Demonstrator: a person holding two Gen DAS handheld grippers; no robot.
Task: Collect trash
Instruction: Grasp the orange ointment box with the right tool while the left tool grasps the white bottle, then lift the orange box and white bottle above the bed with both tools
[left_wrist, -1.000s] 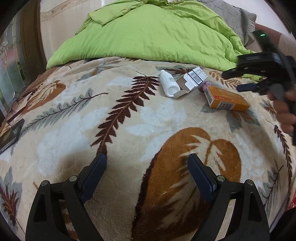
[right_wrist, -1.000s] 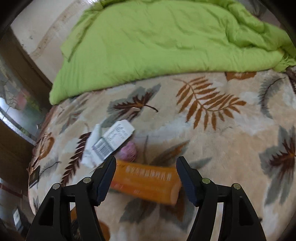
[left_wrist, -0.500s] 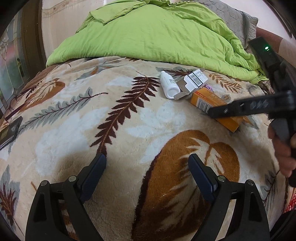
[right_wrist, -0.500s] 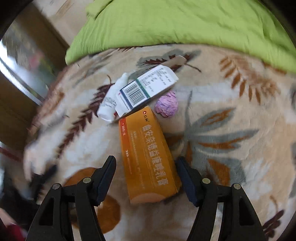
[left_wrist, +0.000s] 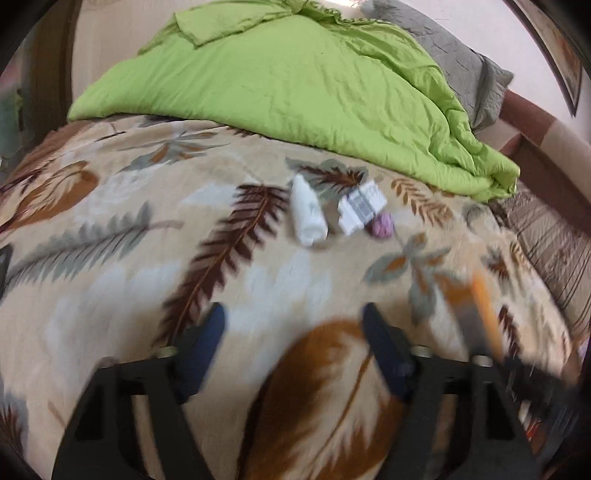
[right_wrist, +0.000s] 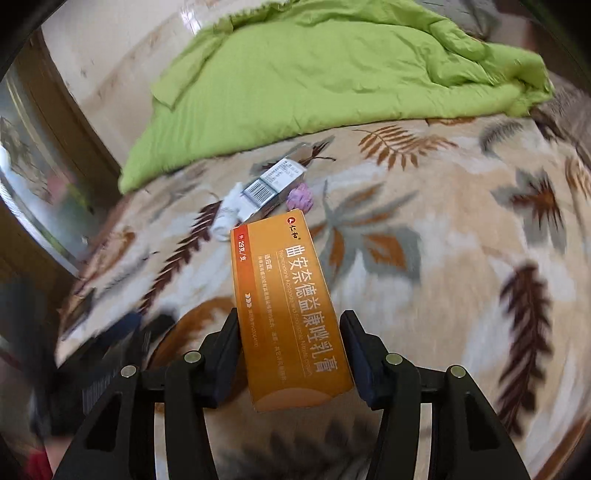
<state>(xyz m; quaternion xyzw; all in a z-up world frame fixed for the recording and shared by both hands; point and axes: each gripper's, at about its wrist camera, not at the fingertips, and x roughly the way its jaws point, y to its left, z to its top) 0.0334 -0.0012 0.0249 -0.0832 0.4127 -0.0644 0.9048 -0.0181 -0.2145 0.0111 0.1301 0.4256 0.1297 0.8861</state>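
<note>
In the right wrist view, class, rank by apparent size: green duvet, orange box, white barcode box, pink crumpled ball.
1. green duvet
2. orange box, though enlarged by sitting nearest the camera
3. white barcode box
4. pink crumpled ball

Open leaf-print blanket (left_wrist: 110, 288) is seen ahead of the left gripper (left_wrist: 293, 332); farther on, passage is blocked by white bottle (left_wrist: 306, 214), white carton (left_wrist: 360, 206), pink wad (left_wrist: 382, 225) and green duvet (left_wrist: 295, 81).

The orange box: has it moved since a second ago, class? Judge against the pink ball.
Yes. The orange box has left the pink ball, lifted clear in the right gripper, whose jaws just closed on it.
</note>
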